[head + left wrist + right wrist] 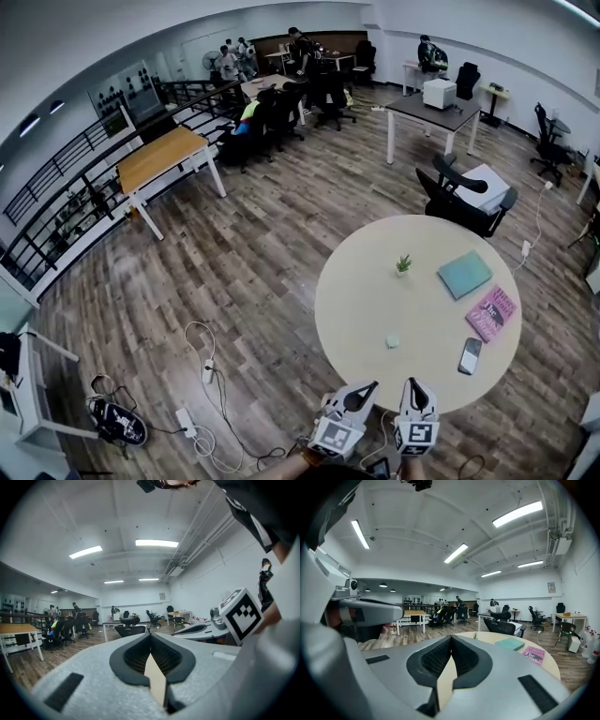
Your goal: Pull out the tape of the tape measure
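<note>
Sitting on the table, the tape measure shows no clear axis.

I am in a large open office with white walls and a white ceiling lit by long strip lights. Under me the floor is grey-brown wood planking. Just ahead stands a round, pale surface. Beyond it is a black office chair, then a grey-topped table on white legs. To my left an orange-topped desk stands near a black railing along that side. White cables and a power strip lie on the planks near me. More dark chairs crowd the far end.
</note>
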### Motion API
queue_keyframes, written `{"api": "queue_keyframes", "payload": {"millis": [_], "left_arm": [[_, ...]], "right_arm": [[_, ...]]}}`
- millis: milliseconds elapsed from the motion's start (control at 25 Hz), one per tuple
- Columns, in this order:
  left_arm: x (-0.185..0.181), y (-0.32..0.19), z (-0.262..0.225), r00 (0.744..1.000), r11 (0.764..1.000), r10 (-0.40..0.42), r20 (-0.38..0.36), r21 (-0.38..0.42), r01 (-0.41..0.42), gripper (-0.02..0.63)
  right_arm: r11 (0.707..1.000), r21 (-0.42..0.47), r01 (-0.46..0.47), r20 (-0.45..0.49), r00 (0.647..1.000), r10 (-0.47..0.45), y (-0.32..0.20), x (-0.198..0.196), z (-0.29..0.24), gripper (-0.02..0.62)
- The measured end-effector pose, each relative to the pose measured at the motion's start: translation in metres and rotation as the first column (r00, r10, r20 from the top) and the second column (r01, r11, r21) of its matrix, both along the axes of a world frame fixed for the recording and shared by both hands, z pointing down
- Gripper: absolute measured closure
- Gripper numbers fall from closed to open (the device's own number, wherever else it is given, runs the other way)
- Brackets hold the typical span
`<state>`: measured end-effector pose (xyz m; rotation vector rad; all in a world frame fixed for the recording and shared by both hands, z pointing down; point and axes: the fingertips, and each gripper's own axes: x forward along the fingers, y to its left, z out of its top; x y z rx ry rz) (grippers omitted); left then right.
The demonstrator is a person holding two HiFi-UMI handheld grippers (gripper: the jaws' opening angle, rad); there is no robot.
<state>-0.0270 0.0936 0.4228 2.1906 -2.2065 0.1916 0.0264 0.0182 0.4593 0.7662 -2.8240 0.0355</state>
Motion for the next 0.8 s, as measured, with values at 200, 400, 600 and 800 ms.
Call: {"api": "queue_keyframes", "payload": {"millis": [200, 400, 600, 800], "left_arm": [[-0.035, -0.004, 0.017, 0.999, 0.998, -0.050, -0.019, -0.026, 0.050, 0.598], [-0.058, -0.026, 0.034, 0.997, 0.997, -0.054, -0.051, -0.055, 0.051, 0.598], [-0.070, -0.058, 0.058, 0.996, 0.998, -0.015, -0.086, -0.062, 0.009, 0.598], [-0.106, -0.081, 0.063, 0.997, 0.997, 0.025, -0.074, -0.077, -0.030, 0.597]], "right_arm": [[0.997, 0.012, 0.073, -0.030, 0.997, -0.072, -0.010, -0.038, 0.010, 0.595], [0.995, 0.014, 0.101, -0.048, 0.994, -0.100, -0.034, -0.064, 0.012, 0.595], [0.995, 0.016, 0.097, -0.101, 0.990, -0.095, -0.062, -0.076, 0.025, 0.594], [0.991, 0.041, 0.125, -0.150, 0.982, -0.117, -0.085, -0.126, 0.003, 0.584]]}}
